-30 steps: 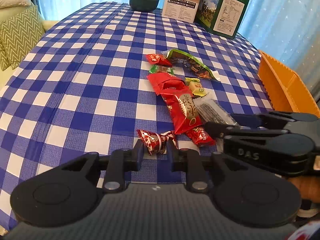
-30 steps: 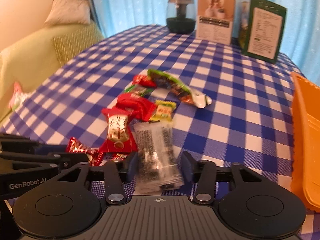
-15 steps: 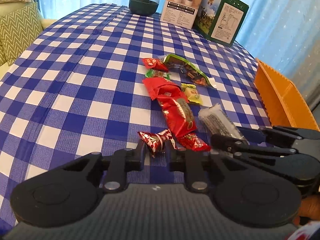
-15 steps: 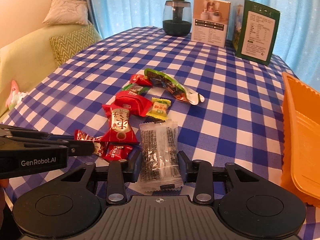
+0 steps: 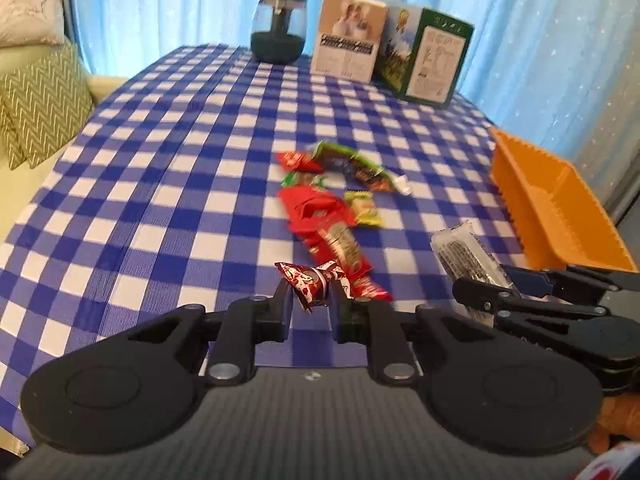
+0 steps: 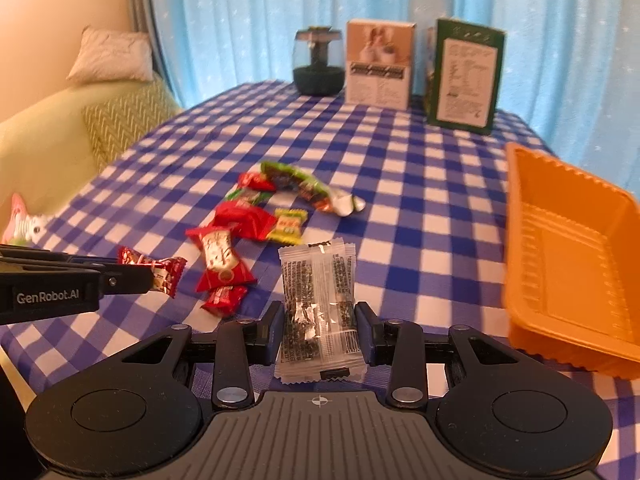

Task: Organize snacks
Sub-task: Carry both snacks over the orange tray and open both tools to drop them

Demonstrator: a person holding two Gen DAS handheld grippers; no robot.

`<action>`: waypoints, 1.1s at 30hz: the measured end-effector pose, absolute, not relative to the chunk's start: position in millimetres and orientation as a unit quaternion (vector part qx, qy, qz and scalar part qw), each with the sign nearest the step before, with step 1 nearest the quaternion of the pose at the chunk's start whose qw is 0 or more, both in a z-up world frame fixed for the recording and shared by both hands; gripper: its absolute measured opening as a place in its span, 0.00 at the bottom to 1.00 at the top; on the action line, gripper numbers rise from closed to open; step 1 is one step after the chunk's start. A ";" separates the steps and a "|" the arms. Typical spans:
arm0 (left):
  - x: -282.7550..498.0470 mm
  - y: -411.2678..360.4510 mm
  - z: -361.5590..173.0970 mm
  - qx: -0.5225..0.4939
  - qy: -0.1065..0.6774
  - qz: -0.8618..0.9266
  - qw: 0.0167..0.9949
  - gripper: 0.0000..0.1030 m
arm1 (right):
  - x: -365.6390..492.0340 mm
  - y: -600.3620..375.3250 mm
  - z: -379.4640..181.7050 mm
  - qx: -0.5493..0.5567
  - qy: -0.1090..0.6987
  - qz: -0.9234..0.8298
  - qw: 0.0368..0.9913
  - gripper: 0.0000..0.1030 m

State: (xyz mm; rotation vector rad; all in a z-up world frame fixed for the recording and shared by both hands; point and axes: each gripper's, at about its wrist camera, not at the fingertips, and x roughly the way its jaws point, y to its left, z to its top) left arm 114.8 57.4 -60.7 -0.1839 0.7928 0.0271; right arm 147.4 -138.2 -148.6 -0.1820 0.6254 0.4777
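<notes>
My left gripper (image 5: 310,308) is shut on a small red candy (image 5: 310,280) and holds it above the checked tablecloth; the candy also shows in the right wrist view (image 6: 154,270). My right gripper (image 6: 319,326) is shut on a clear packet of dark snack (image 6: 318,304), lifted off the table; the packet also shows in the left wrist view (image 5: 466,256). Several red, green and yellow snacks (image 6: 256,216) lie in a loose pile mid-table. An orange tray (image 6: 568,264) stands empty at the right.
A dark glass jar (image 6: 318,60), a beige box (image 6: 378,64) and a green box (image 6: 466,76) stand at the table's far edge. A green sofa with cushions (image 6: 80,128) is to the left. Blue curtains hang behind.
Both grippers have risen from the table, the left with the red candy and the right with the clear packet. The orange tray shows more fully at the right.
</notes>
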 end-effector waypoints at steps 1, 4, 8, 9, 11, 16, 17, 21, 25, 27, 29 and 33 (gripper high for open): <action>114.5 54.3 -56.0 -0.090 0.381 0.008 0.920 0.16 | 145.3 -142.7 -144.2 -0.083 0.298 0.227 0.924 0.37; 117.3 40.6 -42.5 -0.093 0.369 -0.013 0.925 0.16 | 141.7 -160.0 -129.4 -0.064 0.278 0.203 0.937 0.37; 128.3 11.0 -28.2 -0.089 0.355 -0.050 0.929 0.16 | 144.5 -196.6 -107.2 -0.035 0.255 0.158 0.953 0.37; 132.3 0.5 -25.4 -0.087 0.352 -0.060 0.930 0.16 | 146.5 -206.7 -102.4 -0.029 0.251 0.145 0.957 0.37; 140.3 -19.6 -19.7 -0.083 0.346 -0.080 0.931 0.16 | 152.4 -227.5 -94.5 -0.019 0.244 0.117 0.962 0.37; 161.9 -71.7 -7.2 -0.073 0.333 -0.130 0.931 0.16 | 169.0 -278.9 -86.7 0.015 0.241 0.054 0.969 0.37; 167.2 -82.8 -5.6 -0.070 0.332 -0.138 0.931 0.16 | 172.5 -287.6 -85.8 0.029 0.240 0.045 0.969 0.37; 190.4 -119.0 -5.8 -0.064 0.331 -0.165 0.927 0.16 | 185.1 -314.6 -85.0 0.067 0.238 0.020 0.969 0.37; 210.5 -141.9 -11.8 -0.054 0.339 -0.180 0.922 0.16 | 189.9 -335.6 -88.2 0.091 0.232 0.000 0.968 0.37; 217.9 -150.4 -15.6 -0.051 0.342 -0.184 0.920 0.16 | 192.5 -341.0 -92.4 0.101 0.232 -0.008 0.967 0.37; 223.8 -156.4 -20.6 -0.047 0.345 -0.191 0.918 0.16 | 195.4 -345.7 -97.1 0.111 0.235 -0.012 0.965 0.37; 234.9 -166.4 -31.4 -0.035 0.351 -0.204 0.913 0.16 | 198.6 -353.5 -102.3 0.123 0.242 -0.016 0.962 0.37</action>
